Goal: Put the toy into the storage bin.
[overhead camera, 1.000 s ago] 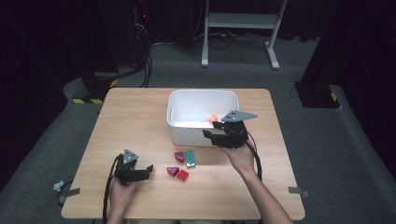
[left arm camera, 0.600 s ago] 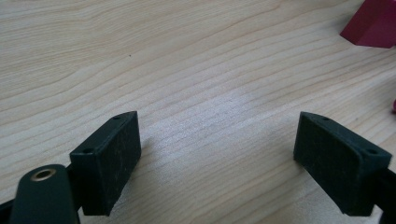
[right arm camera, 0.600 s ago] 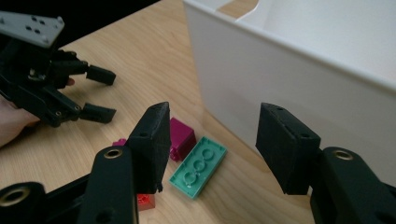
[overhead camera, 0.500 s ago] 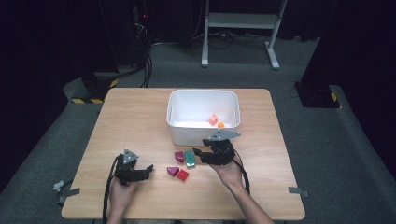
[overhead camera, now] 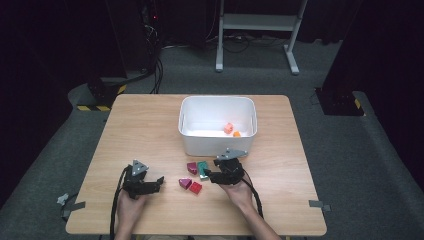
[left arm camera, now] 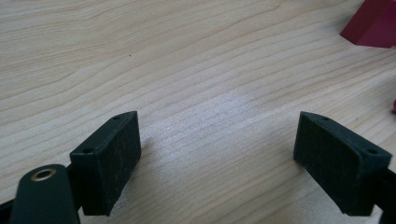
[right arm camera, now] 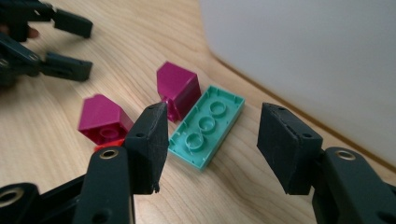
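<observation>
Our right tool [right arm camera: 212, 149] has just been widening its jaws, which straddle the teal flat brick [right arm camera: 207, 127] without touching it. The brick lies on the surface [overhead camera: 150, 130] just before the white bin [overhead camera: 218, 146], beside two magenta bricks [right arm camera: 177, 88]. Our left tool [left arm camera: 217, 163] rests open and empty.

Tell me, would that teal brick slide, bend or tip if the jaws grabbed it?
The teal brick looks like hard moulded plastic, so probably stiff and light. It lies flat on the table, so tipping seems unlikely. Its smooth sides might slip a little between the right gripper pads.
</observation>
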The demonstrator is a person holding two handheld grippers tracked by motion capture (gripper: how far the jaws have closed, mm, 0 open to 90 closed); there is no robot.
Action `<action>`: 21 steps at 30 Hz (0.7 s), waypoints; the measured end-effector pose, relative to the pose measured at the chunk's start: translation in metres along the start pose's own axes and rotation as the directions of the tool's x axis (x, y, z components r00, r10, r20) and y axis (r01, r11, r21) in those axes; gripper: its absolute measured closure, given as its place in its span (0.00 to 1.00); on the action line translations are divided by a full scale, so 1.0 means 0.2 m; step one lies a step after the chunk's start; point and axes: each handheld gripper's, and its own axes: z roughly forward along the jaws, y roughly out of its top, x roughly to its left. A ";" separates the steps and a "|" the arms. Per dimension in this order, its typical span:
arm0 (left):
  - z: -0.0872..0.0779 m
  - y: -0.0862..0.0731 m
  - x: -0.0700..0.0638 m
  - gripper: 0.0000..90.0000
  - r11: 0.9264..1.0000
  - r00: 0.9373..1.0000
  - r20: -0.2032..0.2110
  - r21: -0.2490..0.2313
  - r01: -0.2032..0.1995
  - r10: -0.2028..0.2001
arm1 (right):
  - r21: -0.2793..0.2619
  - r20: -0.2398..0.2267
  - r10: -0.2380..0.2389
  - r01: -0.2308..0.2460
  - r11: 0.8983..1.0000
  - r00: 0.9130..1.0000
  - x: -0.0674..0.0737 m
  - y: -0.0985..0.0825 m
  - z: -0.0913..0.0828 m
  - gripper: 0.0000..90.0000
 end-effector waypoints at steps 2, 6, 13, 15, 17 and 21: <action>0.00 0.00 0.00 0.17 1.000 1.000 0.000 0.000 0.000 0.000 | 0.015 0.005 0.004 -0.004 1.000 1.000 0.01 -0.01 0.03 0.47; 0.00 0.00 0.00 0.17 1.000 1.000 0.000 0.000 0.000 0.000 | 0.028 0.010 0.002 -0.003 1.000 1.000 0.02 -0.03 0.08 0.46; 0.00 0.00 0.00 0.17 1.000 1.000 0.000 0.001 0.000 0.000 | 0.044 0.018 -0.007 0.006 0.999 1.000 0.05 -0.04 0.13 0.46; 0.00 0.00 0.00 0.17 1.000 1.000 0.000 0.001 0.000 0.000 | 0.049 0.023 -0.006 0.005 0.999 1.000 0.06 -0.04 0.15 0.46; 0.00 0.00 0.00 0.17 1.000 1.000 0.000 0.001 0.000 0.000 | 0.053 0.029 -0.007 0.005 0.999 1.000 0.06 -0.04 0.16 0.46; 0.00 0.00 0.00 0.17 1.000 1.000 0.000 0.000 0.000 0.000 | 0.070 0.040 -0.024 0.021 0.997 0.999 0.07 -0.04 0.18 0.46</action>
